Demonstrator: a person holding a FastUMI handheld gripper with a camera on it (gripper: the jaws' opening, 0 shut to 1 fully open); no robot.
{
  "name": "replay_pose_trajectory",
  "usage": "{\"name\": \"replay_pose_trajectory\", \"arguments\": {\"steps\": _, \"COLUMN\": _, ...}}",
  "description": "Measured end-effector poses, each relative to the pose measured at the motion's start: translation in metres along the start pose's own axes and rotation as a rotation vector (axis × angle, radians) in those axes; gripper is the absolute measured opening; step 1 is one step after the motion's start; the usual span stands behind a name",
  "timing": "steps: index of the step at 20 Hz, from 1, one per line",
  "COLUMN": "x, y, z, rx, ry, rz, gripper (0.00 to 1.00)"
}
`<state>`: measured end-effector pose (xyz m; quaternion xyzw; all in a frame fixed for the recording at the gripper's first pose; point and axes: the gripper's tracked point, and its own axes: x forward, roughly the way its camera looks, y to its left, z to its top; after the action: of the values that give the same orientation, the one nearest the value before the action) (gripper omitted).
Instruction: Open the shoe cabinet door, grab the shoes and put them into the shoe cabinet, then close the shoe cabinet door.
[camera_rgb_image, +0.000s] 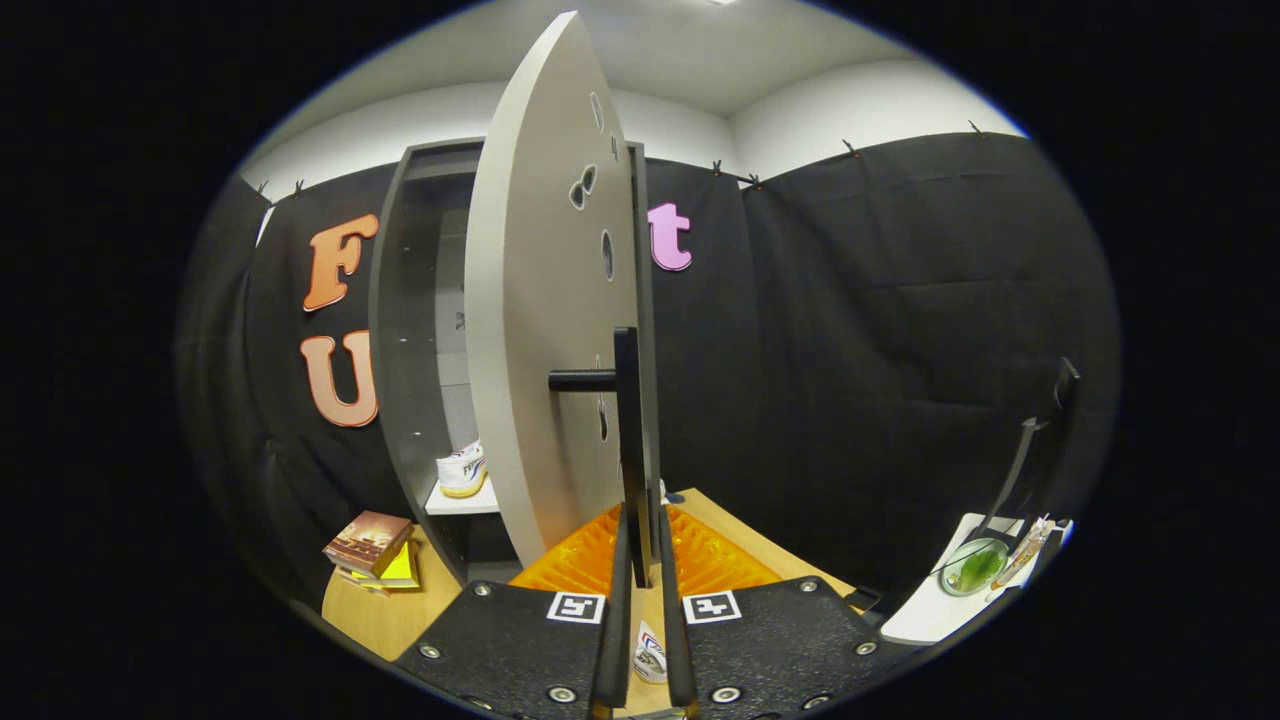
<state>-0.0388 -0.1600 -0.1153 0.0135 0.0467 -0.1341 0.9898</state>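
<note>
— What's the setting?
— A wooden surface (385, 610) against black cloth, under a white ceiling.
— And the claw (640, 560)?
— At bottom centre, its fingers (612, 610) nearly pressed together, pinching the black bar handle (627, 440) of the cabinet door (545, 330).
— The door?
— Swung open edge-on at frame centre. Behind it, left of centre, the shoe cabinet (400, 330) holds a white shoe (463, 470) on its shelf.
— Anything else?
— An orange mat (580, 565) beneath the fingers, books (372, 548) at lower left, a glass bowl (975, 566) lower right.

Black screwed tool (643, 560), square markers
</note>
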Motion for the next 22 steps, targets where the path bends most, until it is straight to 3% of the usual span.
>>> {"name": "replay_pose_trajectory", "arguments": {"steps": 4, "x": -0.006, "y": -0.038, "z": -0.013, "rx": -0.011, "ry": 0.003, "rz": -0.103, "gripper": 0.16}}
{"name": "replay_pose_trajectory", "arguments": {"steps": 8, "x": -0.016, "y": -0.081, "z": -0.077, "rx": 0.007, "ry": 0.115, "rz": -0.204, "gripper": 0.36}}
{"name": "replay_pose_trajectory", "arguments": {"steps": 11, "x": -0.032, "y": -0.096, "z": -0.158, "rx": 0.035, "ry": 0.239, "rz": -0.229, "gripper": 0.56}}
{"name": "replay_pose_trajectory", "arguments": {"steps": 17, "x": -0.048, "y": -0.059, "z": -0.287, "rx": 0.015, "ry": 0.446, "rz": -0.157, "gripper": 0.84}}
{"name": "replay_pose_trajectory", "arguments": {"steps": 22, "x": -0.024, "y": -0.005, "z": -0.326, "rx": -0.057, "ry": 0.501, "rz": -0.029, "gripper": 0.94}}
